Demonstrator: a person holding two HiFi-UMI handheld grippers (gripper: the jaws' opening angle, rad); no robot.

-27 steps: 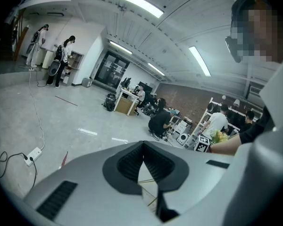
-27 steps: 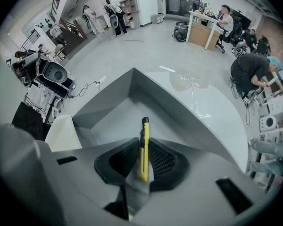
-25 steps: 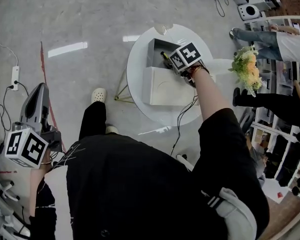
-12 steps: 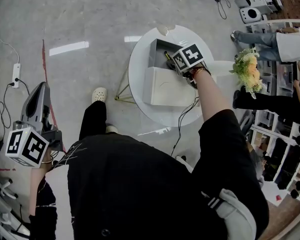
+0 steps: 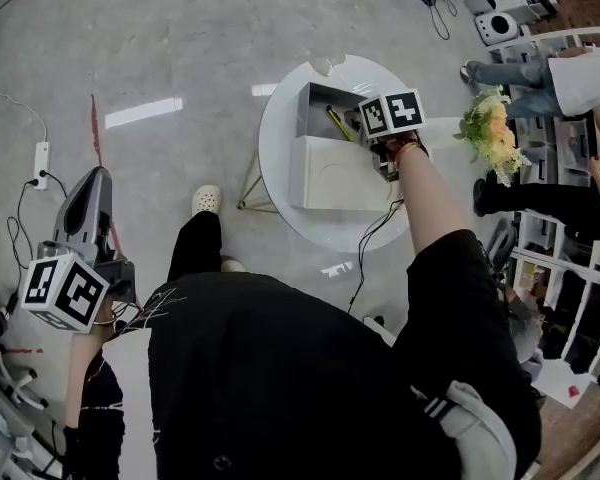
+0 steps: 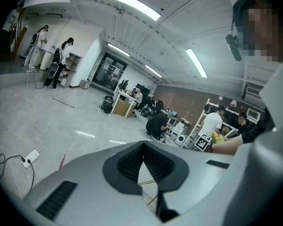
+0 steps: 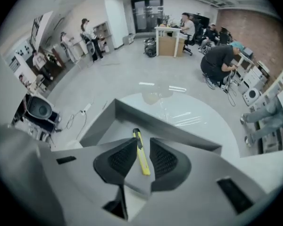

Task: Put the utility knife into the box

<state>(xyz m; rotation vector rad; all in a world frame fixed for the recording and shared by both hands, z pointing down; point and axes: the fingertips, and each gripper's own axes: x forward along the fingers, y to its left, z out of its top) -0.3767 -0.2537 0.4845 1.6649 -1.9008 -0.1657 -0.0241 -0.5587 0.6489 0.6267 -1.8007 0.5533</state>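
Knife (image 7: 140, 157): lying inside box (image 7: 179, 126).
Right tongs (image 7: 142, 142): closing, knife between them, unpinched.
Left tongs (image 6: 142, 144): pressed together, empty.

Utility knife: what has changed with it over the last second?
The right gripper has let the utility knife go: it now lies on the floor of the box, and the gripper has drawn back slightly. Its jaws stand apart, clear of the knife, and are closing. The left gripper, shut, the box and the table stayed as they were.
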